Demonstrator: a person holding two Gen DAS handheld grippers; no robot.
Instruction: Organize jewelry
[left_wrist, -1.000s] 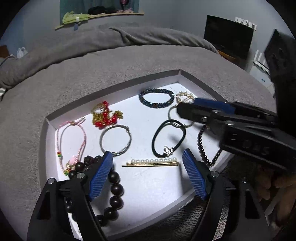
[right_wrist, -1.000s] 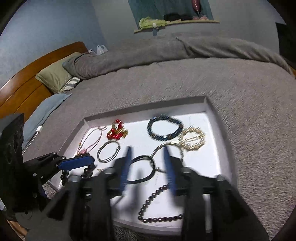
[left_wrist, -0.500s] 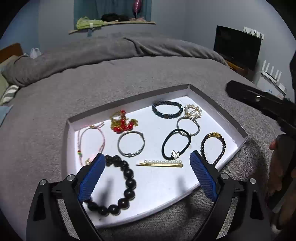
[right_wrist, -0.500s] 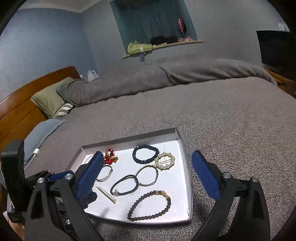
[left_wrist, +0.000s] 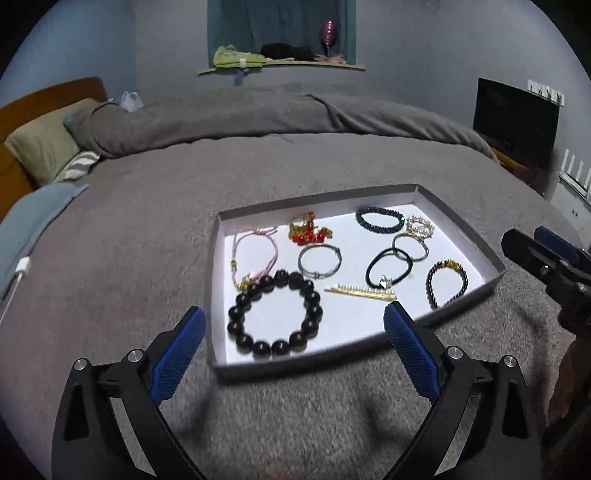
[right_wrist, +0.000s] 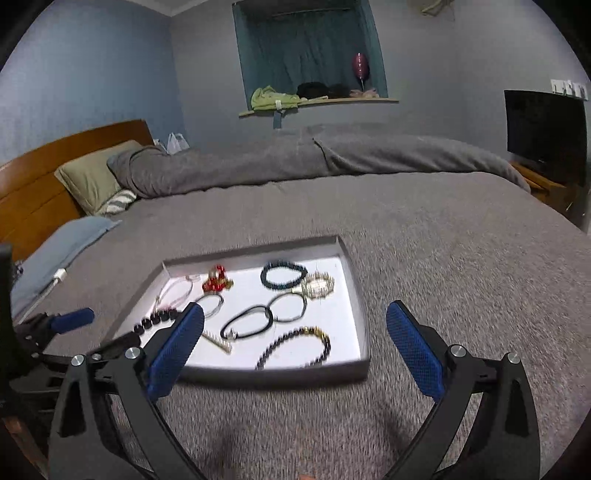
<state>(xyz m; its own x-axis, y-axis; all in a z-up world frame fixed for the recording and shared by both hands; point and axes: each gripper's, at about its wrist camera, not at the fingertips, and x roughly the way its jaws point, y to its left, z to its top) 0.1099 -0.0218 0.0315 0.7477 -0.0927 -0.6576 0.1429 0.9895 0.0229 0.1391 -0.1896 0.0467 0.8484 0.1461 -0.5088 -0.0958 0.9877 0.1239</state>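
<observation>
**Light, loose jewelry in the tray**

Left gripper (left_wrist: 293, 343) is opening, right gripper (right_wrist: 295, 345) gapes wide; both empty. The jewelry lies in the white tray (left_wrist: 461, 229), frame centre. The black bead bracelet (left_wrist: 275, 312) looks hard and slippery: pinch across one side of its ring.

Each claw (left_wrist: 295, 339) has black angular arms (silver screws at the joints) and blue textured pads (left_wrist: 410, 350).

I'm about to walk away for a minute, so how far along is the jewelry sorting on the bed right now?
Looks nearly finished. Done: every piece lies spread inside the tray, including the big black bead bracelet, the pearl hair clip and the black hair tie. In hand: nothing; the left tool, jaws opening, and the right tool are both empty, short of the tray. Left: no loose jewelry visible on the bedspread.
</observation>
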